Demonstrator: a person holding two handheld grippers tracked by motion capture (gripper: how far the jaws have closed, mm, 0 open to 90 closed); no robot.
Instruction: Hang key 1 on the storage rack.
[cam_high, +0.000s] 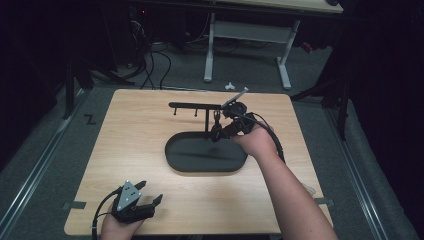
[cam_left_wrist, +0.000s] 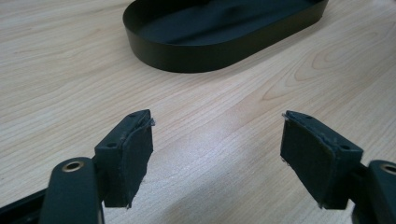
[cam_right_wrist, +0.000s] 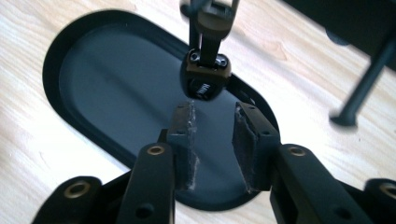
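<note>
One black oval tray (cam_high: 206, 161) lies bare — right gripper (cam_right_wrist: 214, 122) part-open near a hanging key fob (cam_right_wrist: 205, 80), left gripper (cam_left_wrist: 217, 140) wide apart.

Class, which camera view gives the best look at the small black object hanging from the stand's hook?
The right gripper view: the hanging black object sits close and sharp just beyond the right gripper, above the black tray. In the high view it is tiny and dark. The left gripper view gives the tray's wall.

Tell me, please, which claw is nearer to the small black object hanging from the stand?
The right claw is nearer, open just short of the hanging black object above the oval tray. The left claw sits open at the table's near edge, well away.
</note>
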